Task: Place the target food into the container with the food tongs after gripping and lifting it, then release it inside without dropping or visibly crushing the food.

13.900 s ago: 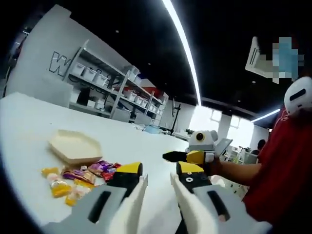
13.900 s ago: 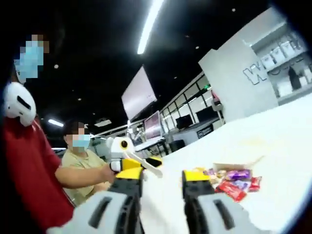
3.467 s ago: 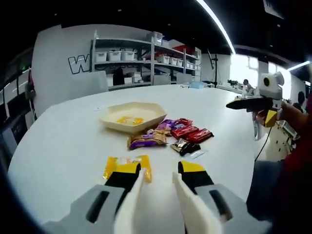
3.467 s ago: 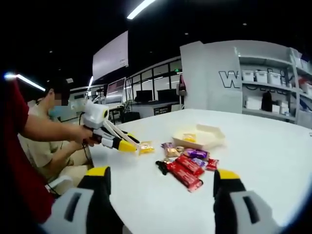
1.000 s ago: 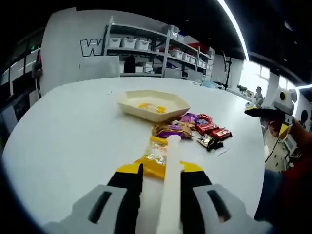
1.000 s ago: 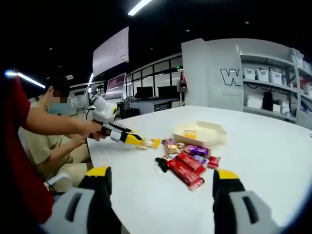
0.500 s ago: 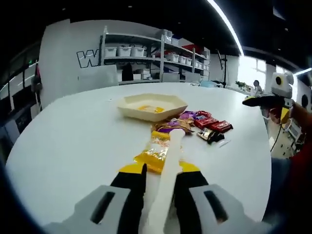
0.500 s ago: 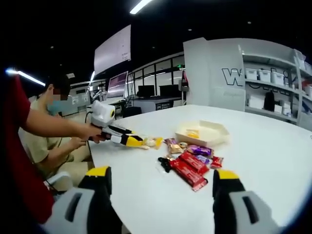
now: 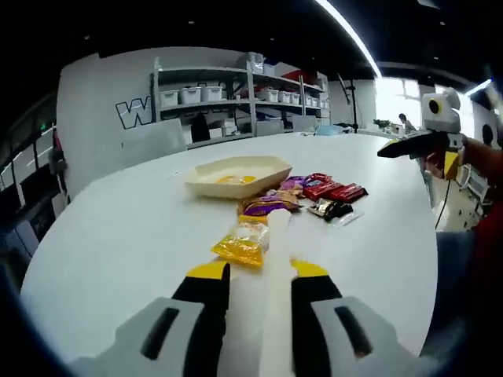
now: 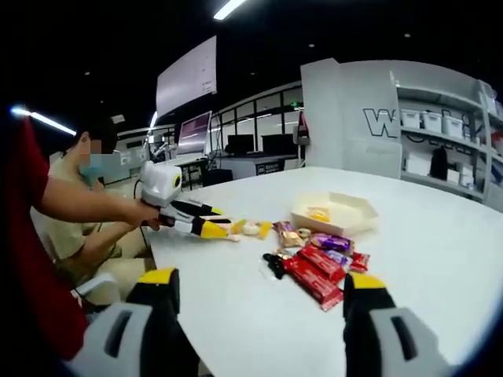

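We have the left yellow-tipped gripper (image 9: 259,276) squeezed on the cream plastic food tongs (image 9: 277,259), which pinch a yellow-wrapped snack (image 9: 242,245) above the white table (image 9: 126,236) near the beige hexagonal tray (image 9: 236,174), while our right gripper (image 10: 263,294) gapes wide, holding nothing

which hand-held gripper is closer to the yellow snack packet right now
Left. The left hand-held gripper has its tongs closed on the yellow snack packet, just off the table. The right hand-held gripper is open, held back at the table's edge beyond the red bars.
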Available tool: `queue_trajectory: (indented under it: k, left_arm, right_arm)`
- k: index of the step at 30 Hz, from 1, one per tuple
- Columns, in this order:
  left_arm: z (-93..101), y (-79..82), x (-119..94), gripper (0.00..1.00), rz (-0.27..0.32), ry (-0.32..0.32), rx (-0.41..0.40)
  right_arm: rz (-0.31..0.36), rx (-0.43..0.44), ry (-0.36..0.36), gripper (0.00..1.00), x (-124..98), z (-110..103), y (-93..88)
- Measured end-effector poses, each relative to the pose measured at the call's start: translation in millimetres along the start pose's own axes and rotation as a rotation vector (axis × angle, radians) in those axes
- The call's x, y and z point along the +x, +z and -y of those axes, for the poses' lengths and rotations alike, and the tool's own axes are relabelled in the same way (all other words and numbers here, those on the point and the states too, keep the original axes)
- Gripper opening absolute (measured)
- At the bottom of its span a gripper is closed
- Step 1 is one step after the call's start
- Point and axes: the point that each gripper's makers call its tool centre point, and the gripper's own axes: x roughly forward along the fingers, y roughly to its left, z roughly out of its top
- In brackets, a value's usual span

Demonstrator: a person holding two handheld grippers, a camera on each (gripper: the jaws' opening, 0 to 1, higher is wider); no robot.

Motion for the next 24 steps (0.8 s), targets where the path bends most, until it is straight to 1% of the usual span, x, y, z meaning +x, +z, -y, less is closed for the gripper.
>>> queue_trajectory:
  k: [4,7,9,11,12,13,16,17,19,22,23,24]
  left_arm:
    - [10.6,1.1,-3.6,0.31,0.015,-0.029,-0.006]
    - [18.4,3.8,-6.0,0.33,0.035,-0.042,0.005]
    - [20.3,4.6,-5.8,0.35,0.039,-0.045,0.005]
    - [22.0,5.6,-5.1,0.34,0.038,-0.042,0.033]
    - [21.6,8.3,-4.6,0.34,0.046,-0.034,0.079]
    - [22.2,9.0,-4.4,0.33,0.047,-0.032,0.091]
    - [25.5,13.8,-3.2,0.35,0.063,-0.032,0.082]
    - [26.8,16.5,-2.6,0.35,0.077,-0.034,0.071]
    - [33.7,23.6,-1.3,0.37,0.117,-0.056,0.044]
    - [44.5,27.5,0.5,0.39,0.142,-0.094,0.008]
    - [48.8,26.8,2.1,0.39,0.142,-0.109,0.004]
    - [51.7,24.0,4.8,0.41,0.129,-0.115,0.006]
  right_arm:
    - [-0.005,-0.002,0.012,0.85,3.5,-3.9,-1.2]
    - [-0.007,-0.002,0.019,0.85,4.5,-6.1,-1.8]
    - [-0.007,-0.003,0.021,0.85,4.7,-6.7,-1.9]
    - [-0.007,-0.001,0.022,0.85,5.0,-6.9,-2.3]
    - [-0.007,-0.001,0.022,0.85,5.1,-7.2,-2.4]
    - [-0.007,-0.002,0.024,0.85,5.3,-7.8,-2.5]
    - [-0.007,-0.003,0.027,0.85,4.9,-9.6,-2.8]
    - [-0.008,-0.002,0.028,0.85,4.8,-10.0,-3.2]
    - [-0.008,-0.001,0.028,0.85,4.9,-10.1,-4.1]
    - [-0.007,0.001,0.035,0.85,7.5,-11.5,-3.8]
    - [-0.006,0.0,0.042,0.85,10.6,-12.2,-3.1]
    - [-0.004,0.0,0.047,0.84,13.0,-12.7,-2.6]
